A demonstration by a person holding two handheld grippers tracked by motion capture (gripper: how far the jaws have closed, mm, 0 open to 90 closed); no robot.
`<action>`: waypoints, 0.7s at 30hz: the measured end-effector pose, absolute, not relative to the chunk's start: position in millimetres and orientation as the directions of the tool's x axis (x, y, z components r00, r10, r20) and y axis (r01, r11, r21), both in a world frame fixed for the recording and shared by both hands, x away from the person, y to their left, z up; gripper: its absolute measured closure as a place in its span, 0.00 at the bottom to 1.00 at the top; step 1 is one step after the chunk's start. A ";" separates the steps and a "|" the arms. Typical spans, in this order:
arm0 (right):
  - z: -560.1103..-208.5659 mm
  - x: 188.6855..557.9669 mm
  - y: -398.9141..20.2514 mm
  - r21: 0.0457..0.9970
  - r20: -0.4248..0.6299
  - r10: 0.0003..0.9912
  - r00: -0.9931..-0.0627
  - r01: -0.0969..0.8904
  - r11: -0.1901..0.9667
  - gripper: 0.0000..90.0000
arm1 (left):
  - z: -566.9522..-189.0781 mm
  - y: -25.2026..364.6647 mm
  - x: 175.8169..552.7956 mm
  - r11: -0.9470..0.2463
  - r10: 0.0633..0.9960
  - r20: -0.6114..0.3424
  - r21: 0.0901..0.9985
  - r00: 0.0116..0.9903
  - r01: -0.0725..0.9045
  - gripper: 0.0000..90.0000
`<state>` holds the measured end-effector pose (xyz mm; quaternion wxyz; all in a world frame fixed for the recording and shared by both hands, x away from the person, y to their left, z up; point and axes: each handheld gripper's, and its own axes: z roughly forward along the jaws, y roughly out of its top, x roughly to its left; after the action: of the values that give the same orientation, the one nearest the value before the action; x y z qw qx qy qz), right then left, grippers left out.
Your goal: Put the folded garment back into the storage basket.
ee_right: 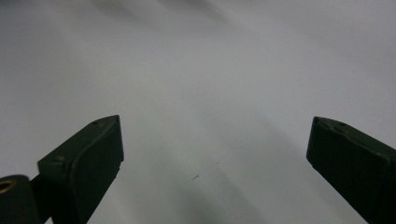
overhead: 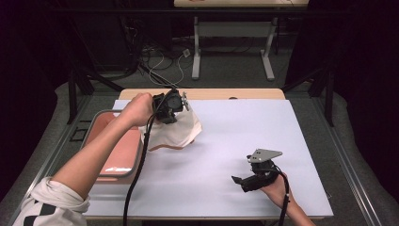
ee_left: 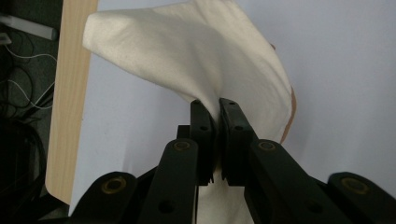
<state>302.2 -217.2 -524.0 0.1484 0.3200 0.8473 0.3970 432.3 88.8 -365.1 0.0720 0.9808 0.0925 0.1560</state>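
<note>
The left gripper [ee_left: 217, 112] pinches the cloth [ee_left: 205, 56] (soft, light, probably slippery) by a fold; the right gripper [ee_right: 212, 149], at four o'clock, gapes.

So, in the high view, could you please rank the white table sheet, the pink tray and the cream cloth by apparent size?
1. White table sheet
2. Pink tray, partly hidden by the forearm
3. Cream cloth

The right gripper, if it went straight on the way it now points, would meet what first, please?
Most likely the white table cover: the right gripper has open jaws with nothing between them, and only bare cover lies ahead. In the high view it aims left, though how steeply down is unclear.
</note>
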 end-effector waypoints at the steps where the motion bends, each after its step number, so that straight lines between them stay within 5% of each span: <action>1: -524.2 302.5 -217.2 0.770 0.001 0.658 -0.753 0.421 0.480 0.03 | -364.1 89.4 432.7 -0.972 0.206 0.299 0.171 0.932 0.160 0.95; 21: -527.0 304.2 -216.1 0.741 0.013 0.651 -0.759 0.444 0.503 0.00 | -347.6 89.8 432.7 -0.979 0.184 0.327 0.147 0.927 0.143 0.95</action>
<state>304.2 -216.1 -527.0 0.1350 0.3196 0.8563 0.3826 432.7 89.8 -347.6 0.0605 0.9797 0.0834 0.1720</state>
